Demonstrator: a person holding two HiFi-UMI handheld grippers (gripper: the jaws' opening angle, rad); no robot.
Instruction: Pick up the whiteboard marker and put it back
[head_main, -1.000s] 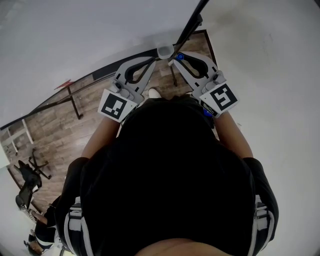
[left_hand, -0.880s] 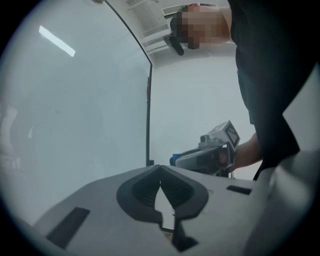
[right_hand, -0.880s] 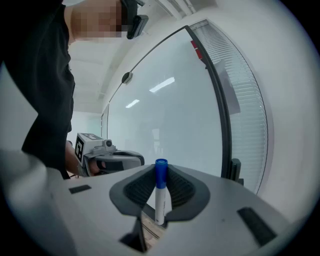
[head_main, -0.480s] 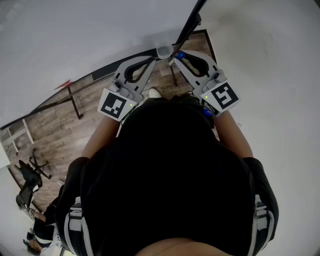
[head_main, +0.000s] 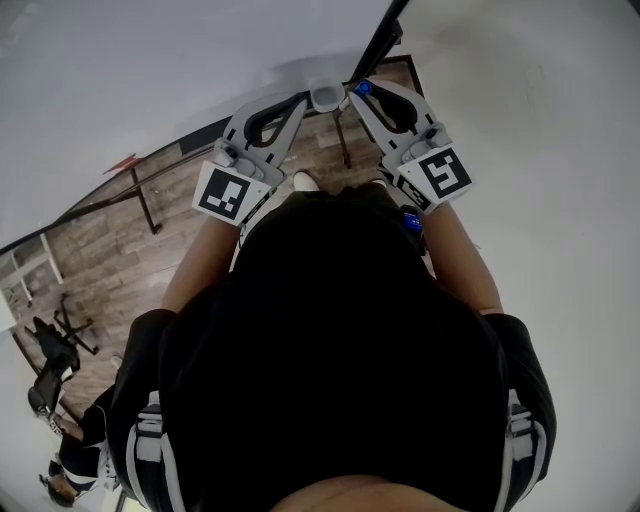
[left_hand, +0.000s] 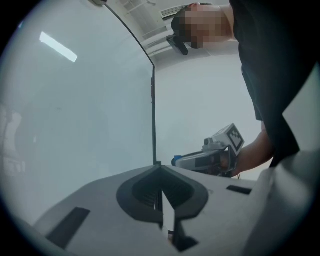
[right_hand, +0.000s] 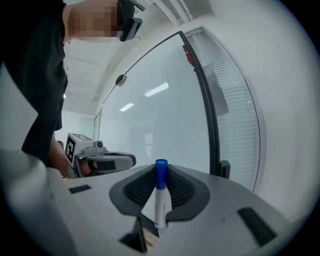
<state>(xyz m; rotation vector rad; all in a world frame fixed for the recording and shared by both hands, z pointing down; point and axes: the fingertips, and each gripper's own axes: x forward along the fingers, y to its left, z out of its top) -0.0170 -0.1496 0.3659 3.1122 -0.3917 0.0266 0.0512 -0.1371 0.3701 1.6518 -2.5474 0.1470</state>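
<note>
The whiteboard marker (right_hand: 161, 202), white with a blue cap (right_hand: 161, 172), stands upright between the jaws of my right gripper (right_hand: 161, 176), which is shut on it. In the head view the blue cap (head_main: 362, 89) shows at the right gripper (head_main: 352, 93) tip, close to the whiteboard (head_main: 180, 70). My left gripper (head_main: 306, 99) is held beside it, tip almost touching. In the left gripper view the left gripper (left_hand: 159, 172) has its jaws together with nothing between them. Both point at the whiteboard (left_hand: 75, 100).
The board's black frame (right_hand: 210, 115) runs up just right of the marker, with window blinds (right_hand: 235, 115) beyond. A small grey piece (head_main: 327, 97) sits between the gripper tips at the board's lower edge. Wooden floor (head_main: 110, 250) and a chair (head_main: 55, 345) lie below left.
Both grippers sit slightly higher in the head view, nearer the board's edge. The marker stays held in the right gripper.
</note>
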